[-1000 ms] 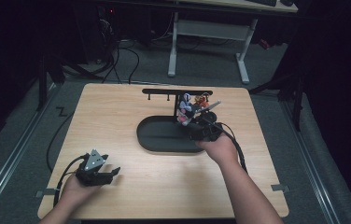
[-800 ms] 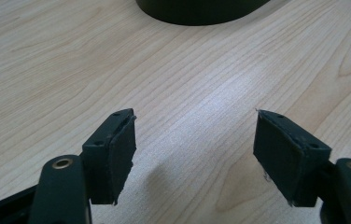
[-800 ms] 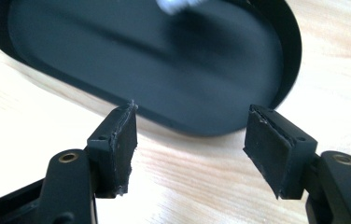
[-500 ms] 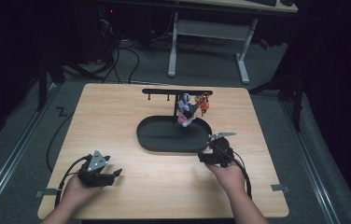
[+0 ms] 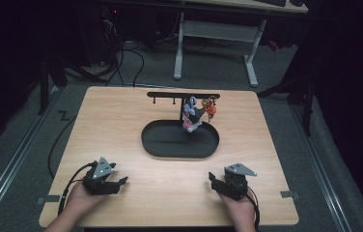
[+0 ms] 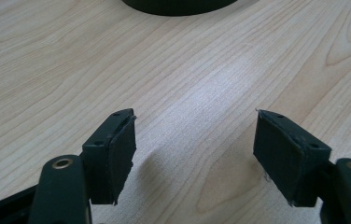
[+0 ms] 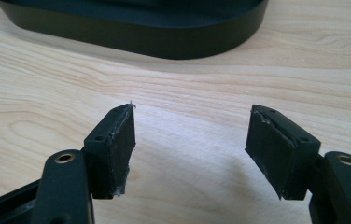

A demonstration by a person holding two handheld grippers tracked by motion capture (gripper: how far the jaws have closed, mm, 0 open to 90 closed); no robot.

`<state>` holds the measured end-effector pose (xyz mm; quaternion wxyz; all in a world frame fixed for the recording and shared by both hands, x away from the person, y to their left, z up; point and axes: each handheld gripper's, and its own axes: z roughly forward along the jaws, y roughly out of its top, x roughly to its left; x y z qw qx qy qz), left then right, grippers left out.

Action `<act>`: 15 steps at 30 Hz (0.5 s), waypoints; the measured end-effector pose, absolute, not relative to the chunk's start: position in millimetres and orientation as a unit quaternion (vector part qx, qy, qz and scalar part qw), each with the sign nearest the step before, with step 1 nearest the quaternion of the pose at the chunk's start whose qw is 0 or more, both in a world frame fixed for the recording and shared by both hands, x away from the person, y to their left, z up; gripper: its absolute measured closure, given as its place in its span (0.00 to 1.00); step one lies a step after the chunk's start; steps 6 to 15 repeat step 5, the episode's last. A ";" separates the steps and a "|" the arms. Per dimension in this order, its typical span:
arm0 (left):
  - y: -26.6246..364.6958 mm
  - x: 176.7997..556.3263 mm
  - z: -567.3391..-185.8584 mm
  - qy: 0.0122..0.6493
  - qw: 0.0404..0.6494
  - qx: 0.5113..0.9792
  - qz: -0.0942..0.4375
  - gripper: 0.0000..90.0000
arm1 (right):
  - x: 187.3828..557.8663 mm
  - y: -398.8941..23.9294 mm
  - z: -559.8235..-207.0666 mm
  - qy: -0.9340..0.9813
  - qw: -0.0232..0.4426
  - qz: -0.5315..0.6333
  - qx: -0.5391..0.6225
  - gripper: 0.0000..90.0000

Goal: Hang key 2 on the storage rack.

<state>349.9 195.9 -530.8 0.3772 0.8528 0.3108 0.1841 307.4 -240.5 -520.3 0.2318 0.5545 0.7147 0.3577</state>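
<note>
Standing well beyond both tools: black tray (image 5: 179,145) with hanging trinkets (image 5: 196,113).

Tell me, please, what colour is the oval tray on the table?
Black; the oval tray shows best in the high view.

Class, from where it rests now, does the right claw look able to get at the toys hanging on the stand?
Probably yes. The right claw is open and empty at the near edge; between it and the toys lies bare table and the low tray, which it would likely pass over.
</note>
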 end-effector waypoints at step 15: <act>196.3 348.3 -531.3 0.312 0.377 0.853 0.180 0.33 | 293.1 -231.7 -519.0 0.728 0.244 0.373 0.521 0.33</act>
